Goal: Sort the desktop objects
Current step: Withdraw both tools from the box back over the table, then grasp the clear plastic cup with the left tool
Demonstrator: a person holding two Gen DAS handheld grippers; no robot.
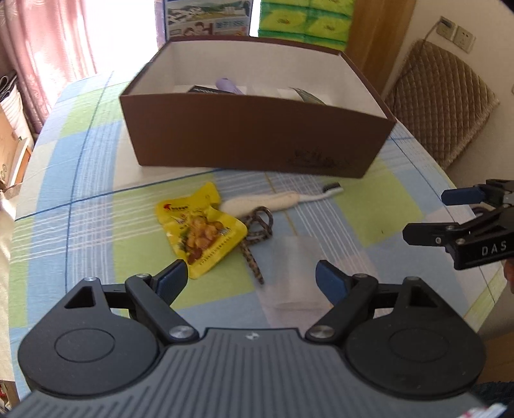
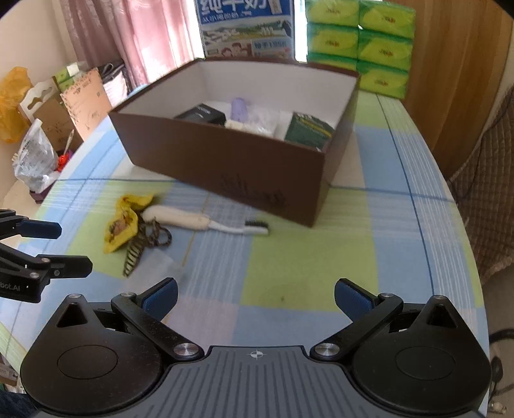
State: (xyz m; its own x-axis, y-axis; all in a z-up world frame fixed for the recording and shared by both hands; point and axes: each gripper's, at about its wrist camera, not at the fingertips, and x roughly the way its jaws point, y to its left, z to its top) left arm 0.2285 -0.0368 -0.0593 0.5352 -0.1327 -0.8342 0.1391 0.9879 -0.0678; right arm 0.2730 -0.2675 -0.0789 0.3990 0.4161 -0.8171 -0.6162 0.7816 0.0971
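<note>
A brown box (image 1: 244, 135) (image 2: 225, 160) stands on the checked tablecloth and holds a purple item (image 2: 240, 107), a black box and a green packet (image 2: 310, 128). In front of it lie a yellow snack pouch (image 1: 199, 230) (image 2: 123, 222), a white-handled brush (image 1: 276, 201) (image 2: 205, 222), a patterned cord (image 1: 253, 238) (image 2: 144, 241) and a clear plastic piece (image 1: 292, 273). My left gripper (image 1: 252, 283) is open just above the clear piece, nothing between its fingers. My right gripper (image 2: 255, 297) is open over bare cloth, to the right of these items.
Green tissue packs (image 2: 359, 41) and a printed carton (image 2: 245, 29) stand behind the box. A padded chair (image 1: 440, 106) sits at the table's right edge. Bags and cardboard (image 2: 48, 122) crowd the left side beyond the table edge.
</note>
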